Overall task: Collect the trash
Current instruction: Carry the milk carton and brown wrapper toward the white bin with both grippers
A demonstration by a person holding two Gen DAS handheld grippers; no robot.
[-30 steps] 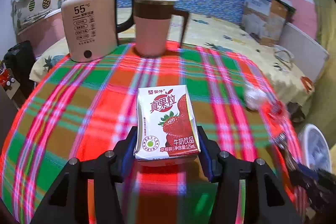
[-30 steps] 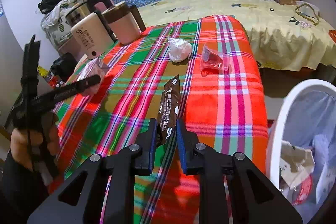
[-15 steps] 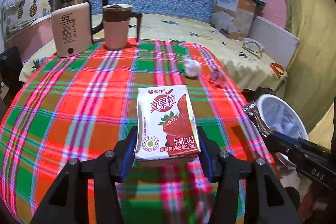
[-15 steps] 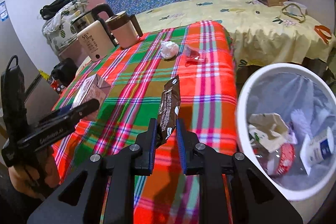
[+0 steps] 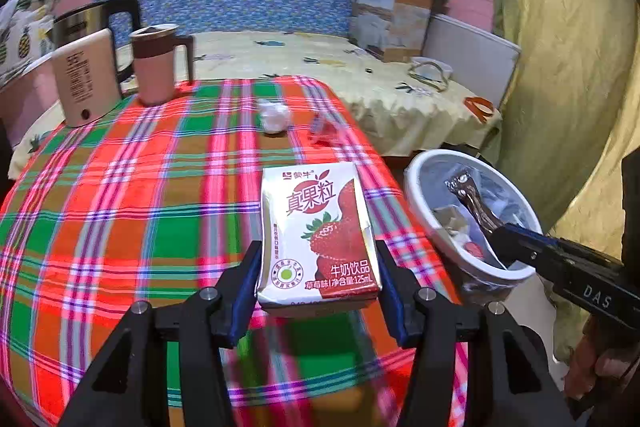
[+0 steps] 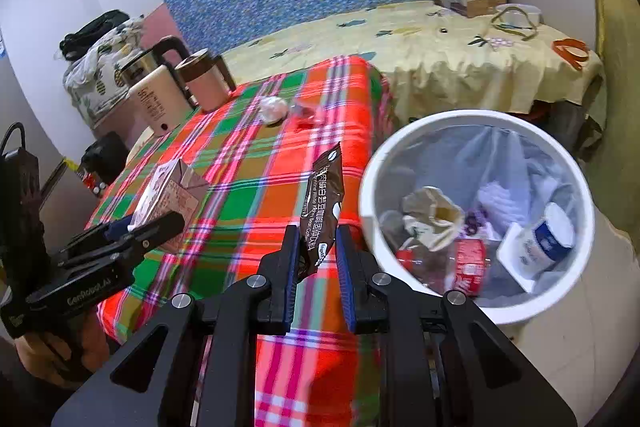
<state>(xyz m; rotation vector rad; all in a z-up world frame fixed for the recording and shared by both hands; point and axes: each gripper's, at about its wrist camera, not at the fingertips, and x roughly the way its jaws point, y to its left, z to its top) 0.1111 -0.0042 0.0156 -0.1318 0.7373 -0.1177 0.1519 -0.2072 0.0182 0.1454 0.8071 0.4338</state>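
Note:
My left gripper [image 5: 318,279] is shut on a strawberry milk carton [image 5: 318,231], held upright above the plaid table. The right wrist view shows the same carton [image 6: 170,193] in that gripper [image 6: 132,227] at the left. My right gripper [image 6: 318,255] is shut on a brown coffee sachet [image 6: 322,215] that stands up between the pads, near the table's edge beside the white trash bin [image 6: 476,119]. In the left wrist view the sachet [image 5: 474,203] hangs over the bin [image 5: 416,195]. A crumpled white paper ball [image 5: 274,115] and a clear wrapper [image 5: 326,125] lie farther back on the table.
A beige kettle [image 5: 86,79] and a pink mug with a brown lid [image 5: 154,67] stand at the table's far left. Behind the table is a bed with a yellow cover [image 6: 460,63]. The lined bin holds several pieces of trash.
Both grippers have swung right toward the bin with their loads. The bin now fills the right of the right wrist view, and the sachet now hangs over it.

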